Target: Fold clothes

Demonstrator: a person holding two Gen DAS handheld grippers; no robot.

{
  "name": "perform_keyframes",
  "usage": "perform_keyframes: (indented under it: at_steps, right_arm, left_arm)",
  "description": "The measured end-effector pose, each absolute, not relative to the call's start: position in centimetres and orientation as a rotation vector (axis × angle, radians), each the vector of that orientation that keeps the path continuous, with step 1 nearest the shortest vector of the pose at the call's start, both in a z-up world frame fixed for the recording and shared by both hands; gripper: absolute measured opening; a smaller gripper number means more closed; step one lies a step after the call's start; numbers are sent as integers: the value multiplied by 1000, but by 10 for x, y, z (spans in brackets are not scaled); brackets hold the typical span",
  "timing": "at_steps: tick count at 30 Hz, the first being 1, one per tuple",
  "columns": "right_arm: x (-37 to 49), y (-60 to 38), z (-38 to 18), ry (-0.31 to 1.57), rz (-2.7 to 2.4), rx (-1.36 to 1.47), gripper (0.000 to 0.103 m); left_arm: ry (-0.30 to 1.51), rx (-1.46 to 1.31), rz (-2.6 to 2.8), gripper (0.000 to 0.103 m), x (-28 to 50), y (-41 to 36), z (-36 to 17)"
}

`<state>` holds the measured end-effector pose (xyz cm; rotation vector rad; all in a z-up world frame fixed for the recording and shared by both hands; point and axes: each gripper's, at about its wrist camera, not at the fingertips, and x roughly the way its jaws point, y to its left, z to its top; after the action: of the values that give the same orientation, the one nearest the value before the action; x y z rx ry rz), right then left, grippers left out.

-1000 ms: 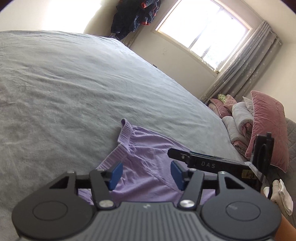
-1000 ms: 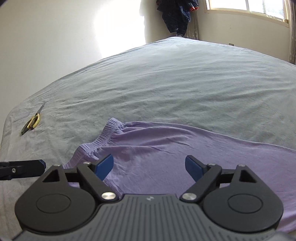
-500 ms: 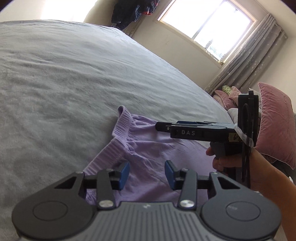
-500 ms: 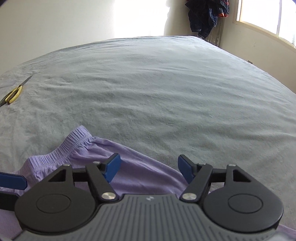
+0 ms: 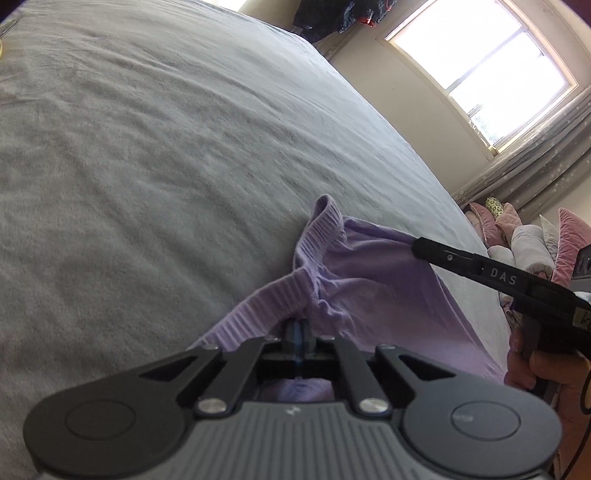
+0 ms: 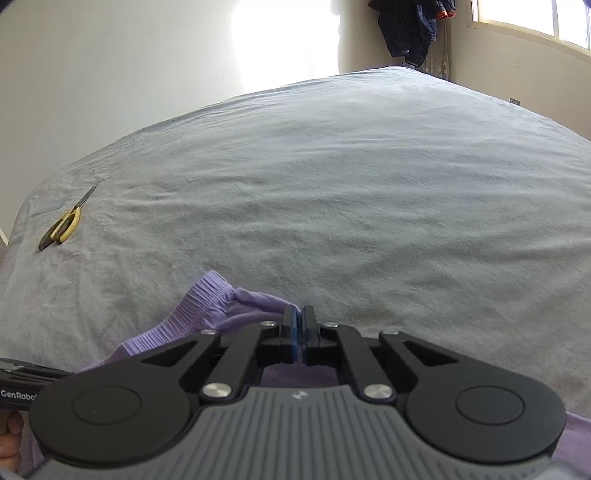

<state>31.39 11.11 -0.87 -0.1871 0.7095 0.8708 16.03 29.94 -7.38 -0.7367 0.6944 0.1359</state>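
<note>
A lilac knit garment (image 5: 373, 280) lies at the near edge of a wide bed covered with a grey bedspread (image 5: 155, 155), its ribbed hem band bunched and lifted into a peak toward the middle of the bed. The left gripper (image 5: 300, 328) has its blue pads pressed together with a pinch of the ribbed band between them, so the cloth rises in a small fold right at the fingertips. Seen from the left wrist camera, the right gripper (image 5: 419, 246) reaches in from the right side, its black fingers clenched on the garment's far edge, and the hand (image 5: 543, 373) that carries it shows at the right border. From the right wrist camera, the right gripper (image 6: 298, 326) has its jaws drawn tight on a thin fold of the lilac garment (image 6: 207, 310), which spreads out to the left beneath the tool. Well apart from the garment, near the far left corner of the grey bedspread (image 6: 351, 192), lie yellow-handled scissors (image 6: 65, 223). Dark clothing (image 6: 412, 27) hangs in the room's corner beside a bright window (image 5: 480, 70), and pink pillows (image 5: 517, 229) are stacked beyond the bed's right side under a grey curtain (image 5: 535, 151).
</note>
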Motion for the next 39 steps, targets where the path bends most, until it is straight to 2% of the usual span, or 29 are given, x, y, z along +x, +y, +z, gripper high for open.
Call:
perform_keyframes:
  at_steps: [8, 16, 22, 30, 32, 35, 37, 38, 39]
  right_arm:
    - [249, 92, 48, 622, 905, -170, 4]
    - [174, 91, 65, 621, 992, -152, 4]
    - [130, 101, 51, 649, 1056, -135, 4]
    - [117, 114, -21, 817, 1031, -114, 4]
    - [121, 117, -37, 854, 1010, -98, 4]
    - [125, 118, -55, 879, 988, -55, 4]
    - [124, 117, -61, 864, 976, -30, 4]
    - [122, 118, -61, 855, 969, -27, 6]
    - [119, 119, -60, 847, 963, -26, 12]
  left_arm:
    - [678, -686, 156, 3, 159, 290, -71]
    - [672, -681, 157, 3, 161, 290, -69]
    - [675, -719, 142, 3, 159, 298, -69]
    - [712, -826, 92, 4, 147, 312, -68]
    - [726, -841, 70, 9, 145, 313, -66]
    - [752, -902, 8, 28, 140, 318, -64]
    - [772, -932, -40, 47, 137, 319, -61]
    - [786, -927, -60, 51, 135, 317, -60]
    - [795, -907, -66, 59, 133, 315, -58]
